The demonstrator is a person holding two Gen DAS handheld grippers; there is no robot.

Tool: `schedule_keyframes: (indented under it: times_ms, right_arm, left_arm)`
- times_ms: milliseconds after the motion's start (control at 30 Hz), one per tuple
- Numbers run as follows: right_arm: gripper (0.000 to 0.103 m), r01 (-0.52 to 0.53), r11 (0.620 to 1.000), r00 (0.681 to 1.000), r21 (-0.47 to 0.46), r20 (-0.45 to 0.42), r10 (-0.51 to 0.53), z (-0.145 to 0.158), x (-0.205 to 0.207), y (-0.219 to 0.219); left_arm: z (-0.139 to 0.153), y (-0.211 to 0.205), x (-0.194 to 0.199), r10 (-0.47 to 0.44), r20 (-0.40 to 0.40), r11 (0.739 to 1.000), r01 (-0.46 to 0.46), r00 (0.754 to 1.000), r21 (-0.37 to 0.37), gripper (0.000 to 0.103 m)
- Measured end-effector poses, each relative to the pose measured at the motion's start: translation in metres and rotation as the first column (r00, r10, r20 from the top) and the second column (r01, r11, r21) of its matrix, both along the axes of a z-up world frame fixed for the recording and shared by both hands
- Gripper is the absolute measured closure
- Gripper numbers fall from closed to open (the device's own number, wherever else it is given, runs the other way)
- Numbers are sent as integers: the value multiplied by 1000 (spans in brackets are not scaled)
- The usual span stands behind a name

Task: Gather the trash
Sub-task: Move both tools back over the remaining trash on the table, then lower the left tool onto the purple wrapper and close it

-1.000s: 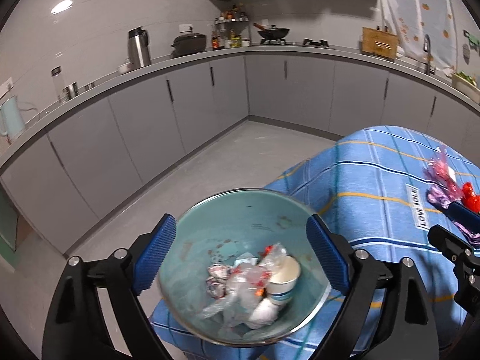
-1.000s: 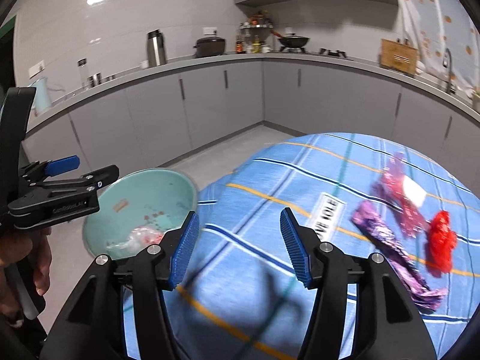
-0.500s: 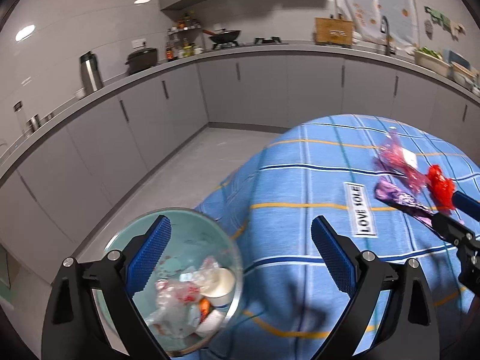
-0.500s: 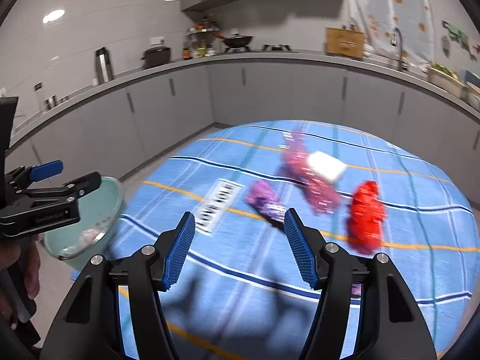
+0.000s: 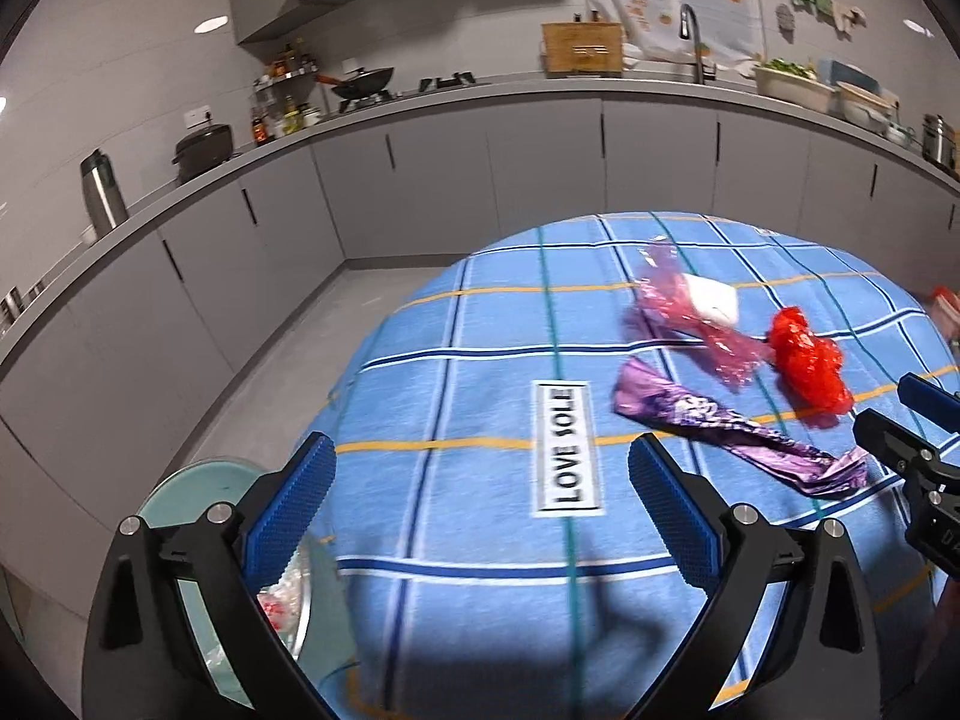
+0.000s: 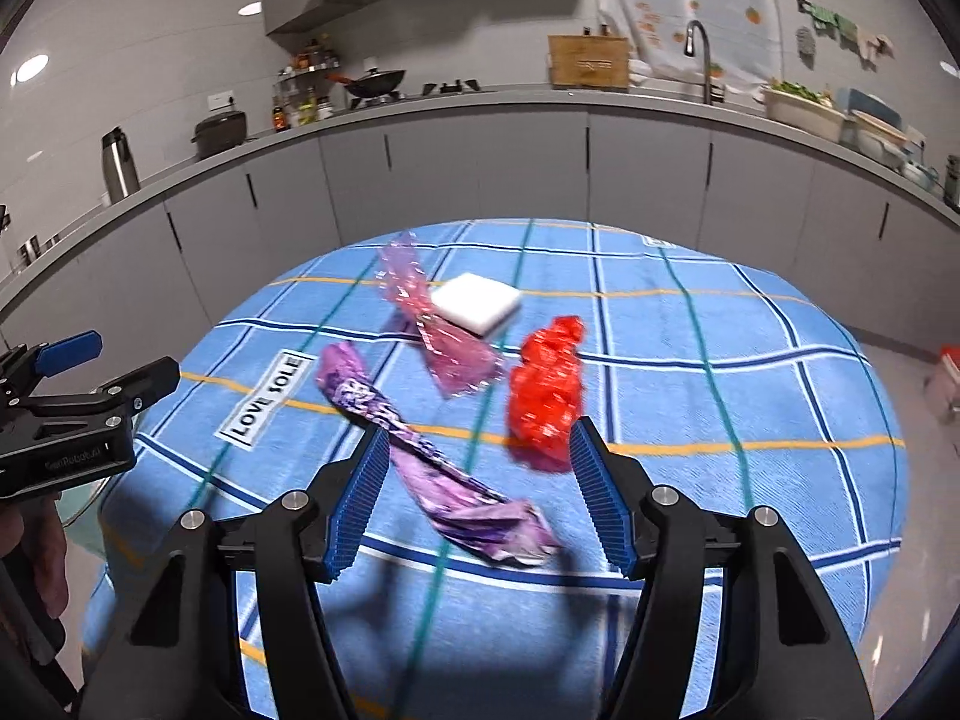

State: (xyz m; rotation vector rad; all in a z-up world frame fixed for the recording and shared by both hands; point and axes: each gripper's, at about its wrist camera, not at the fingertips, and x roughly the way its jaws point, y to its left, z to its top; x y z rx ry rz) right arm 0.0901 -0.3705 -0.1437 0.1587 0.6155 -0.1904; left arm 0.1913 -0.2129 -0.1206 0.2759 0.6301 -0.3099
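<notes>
In the left wrist view, the left gripper hangs over the near part of a table with a blue checked cloth. Its jaws are opening, they stand wide, and nothing is between them; only the cloth and its label lie below. At the near left, beside the table edge, stands a green bowl, partly hidden behind the left finger. Some trash is in the bowl. To the far right on the cloth lie a pink wrapper with a white block touching it, a red wrapper just right of them, and a purple wrapper nearer. The right gripper shows at the right edge, near the end of the purple wrapper.

In the right wrist view, the right gripper is over the trash on the cloth. Its jaws stand apart and grip nothing. The purple wrapper runs from the far left to the space between the fingers, but the pads do not press it. The red wrapper lies just beyond the right finger. The pink wrapper and the white block lie farther, touching each other. The label is at the left. The left gripper shows at the left edge, held by a hand; this view does not show how its jaws stand.
</notes>
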Motion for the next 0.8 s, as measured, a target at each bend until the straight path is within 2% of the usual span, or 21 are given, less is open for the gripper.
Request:
schedule_keyframes:
  times_ms: [200, 300, 800]
  right_arm:
    - [40, 27, 1000, 1000, 12, -9, -26, -4, -7, -14]
    - [36, 41, 999, 999, 12, -8, -41, -3, -10, -19]
    - [36, 88, 996, 996, 29, 3, -88, -2, -26, -45]
  left_arm:
    - [-9, -24, 1, -30, -15, 999, 30, 999, 20, 7]
    - [-12, -34, 1, -45, -21, 999, 46, 999, 29, 7]
    - [-20, -70, -2, -86, -32, 994, 88, 996, 69, 6]
